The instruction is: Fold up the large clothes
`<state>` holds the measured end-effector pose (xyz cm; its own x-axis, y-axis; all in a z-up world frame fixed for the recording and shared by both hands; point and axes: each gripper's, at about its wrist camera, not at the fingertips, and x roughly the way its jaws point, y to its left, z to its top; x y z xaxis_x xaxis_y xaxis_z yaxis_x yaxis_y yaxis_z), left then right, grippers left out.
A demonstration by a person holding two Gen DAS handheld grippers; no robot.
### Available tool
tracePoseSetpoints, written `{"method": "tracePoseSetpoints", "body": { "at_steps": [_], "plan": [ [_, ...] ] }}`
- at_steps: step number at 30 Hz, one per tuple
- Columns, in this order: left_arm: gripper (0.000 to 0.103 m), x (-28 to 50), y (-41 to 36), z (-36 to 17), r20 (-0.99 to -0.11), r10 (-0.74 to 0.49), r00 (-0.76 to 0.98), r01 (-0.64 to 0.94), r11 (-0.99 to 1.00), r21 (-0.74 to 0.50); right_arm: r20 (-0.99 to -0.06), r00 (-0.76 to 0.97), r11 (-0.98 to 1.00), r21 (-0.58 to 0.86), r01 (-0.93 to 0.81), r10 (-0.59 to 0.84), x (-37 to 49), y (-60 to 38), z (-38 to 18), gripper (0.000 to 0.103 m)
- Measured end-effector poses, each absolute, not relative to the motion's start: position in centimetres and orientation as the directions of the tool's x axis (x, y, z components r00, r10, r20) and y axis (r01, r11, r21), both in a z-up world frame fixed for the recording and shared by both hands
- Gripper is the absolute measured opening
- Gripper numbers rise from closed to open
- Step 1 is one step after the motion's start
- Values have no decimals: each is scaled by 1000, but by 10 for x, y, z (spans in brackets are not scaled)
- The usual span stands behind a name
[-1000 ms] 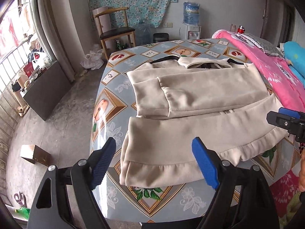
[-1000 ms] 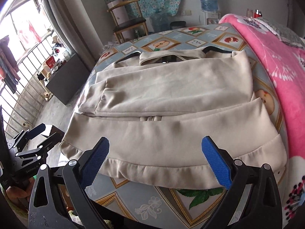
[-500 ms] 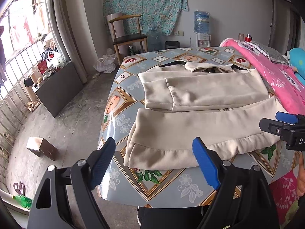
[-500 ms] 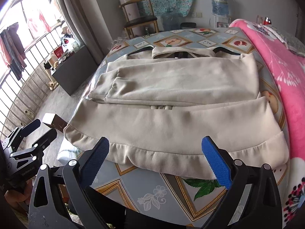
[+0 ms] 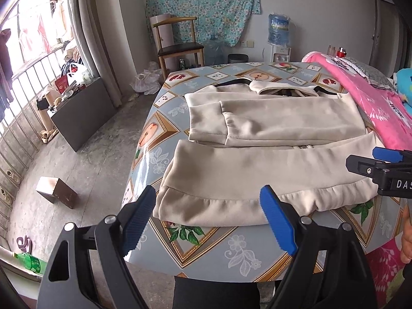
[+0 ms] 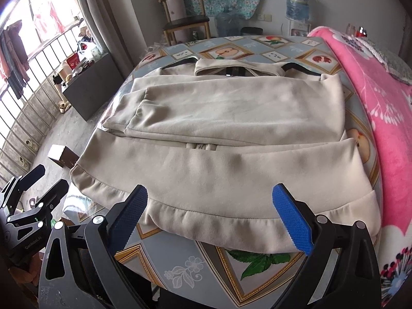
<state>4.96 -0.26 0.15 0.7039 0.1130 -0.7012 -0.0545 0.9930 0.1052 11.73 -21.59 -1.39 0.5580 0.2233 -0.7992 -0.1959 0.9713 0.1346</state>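
Beige jacket lies flat on the bench, hem running crosswise just beyond both grippers. Left gripper spread wide by the hem's left corner; right gripper likewise spread, empty, mid-hem.

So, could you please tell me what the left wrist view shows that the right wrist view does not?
Only the left wrist view shows the green plastic bottle on the concrete floor, the pink slipper near it, and the bright blue blanket beyond the pink one.

Only the right wrist view shows the metal zipper pull at the jacket's middle.

Both show the beige jacket with sleeves folded across, the fruit-patterned tablecloth, wooden chair, and both open grippers: left gripper, right gripper.
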Motion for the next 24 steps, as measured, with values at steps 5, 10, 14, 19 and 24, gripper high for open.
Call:
{"method": "tracePoseSetpoints", "body": {
  "at_steps": [5,10,14,19,24],
  "plan": [
    [81,39,5,-3,-702,98,706,-59,995,79,-809,562,980,84,-178,172,110,-214,-12,94],
    [81,20,18,-1,-699,121,705,-47,991,124,-793,579,980,111,-164,187,105,-209,-6,94],
    [81,7,47,6,-688,141,712,-74,989,126,-788,589,981,99,-168,180,101,-196,-2,96],
    [81,14,76,1,-703,160,693,-109,987,117,-771,626,989,24,-148,113,102,-194,4,96],
    [81,31,87,-9,-714,107,692,-71,994,80,-785,620,996,-40,-79,17,115,-202,-4,96]
  ]
}}
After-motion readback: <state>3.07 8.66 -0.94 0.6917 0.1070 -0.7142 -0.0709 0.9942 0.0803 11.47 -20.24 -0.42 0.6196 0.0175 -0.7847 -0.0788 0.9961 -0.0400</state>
